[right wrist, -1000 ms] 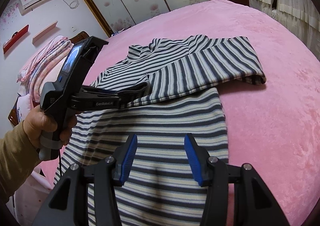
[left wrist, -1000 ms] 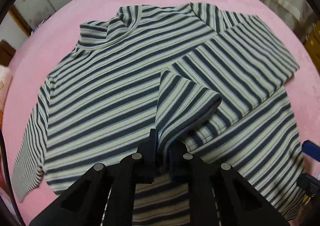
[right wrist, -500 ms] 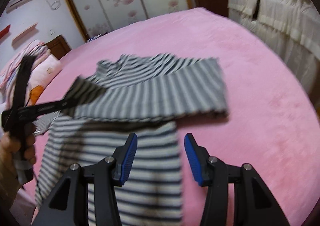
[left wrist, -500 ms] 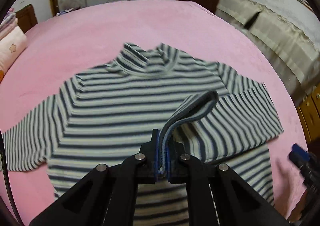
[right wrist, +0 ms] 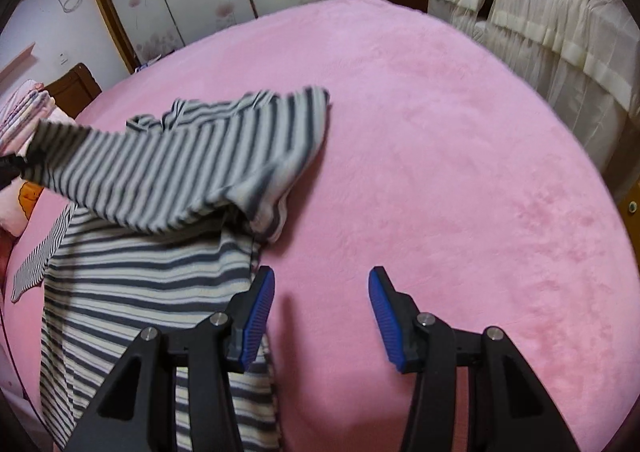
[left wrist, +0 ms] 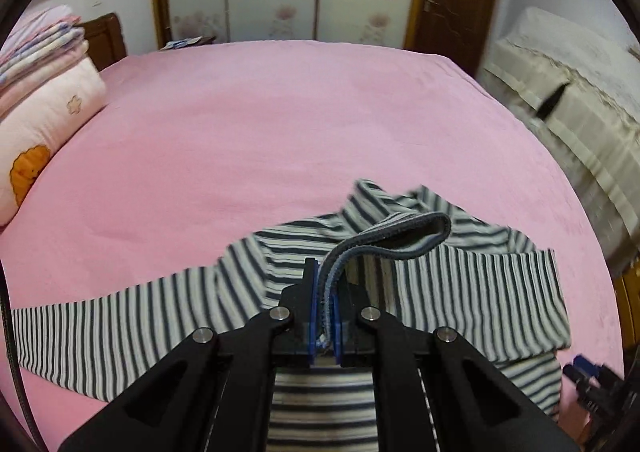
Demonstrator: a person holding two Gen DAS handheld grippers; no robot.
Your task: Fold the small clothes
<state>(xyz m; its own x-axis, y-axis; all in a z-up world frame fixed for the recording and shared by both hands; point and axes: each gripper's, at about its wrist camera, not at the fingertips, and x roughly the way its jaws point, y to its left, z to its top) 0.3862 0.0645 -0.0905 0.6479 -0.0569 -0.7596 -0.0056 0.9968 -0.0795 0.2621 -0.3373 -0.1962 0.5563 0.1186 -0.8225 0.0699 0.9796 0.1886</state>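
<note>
Garment: a small long-sleeved knit top with dark grey and cream stripes and a high collar (left wrist: 332,404).
Position: spread flat on a pink plush bed cover (left wrist: 280,124), hem toward the cameras, collar away.
One sleeve: lying flat, stretched out sideways from the body (left wrist: 100,332).
Other sleeve: lifted off the body and drawn across the chest (right wrist: 168,172), hanging in the air, blurred.
Cuff: raised, curled over on itself, its dark inside and stitched edge showing (left wrist: 404,240).
Body: mostly smooth, stripes running crosswise (right wrist: 152,284).
</note>
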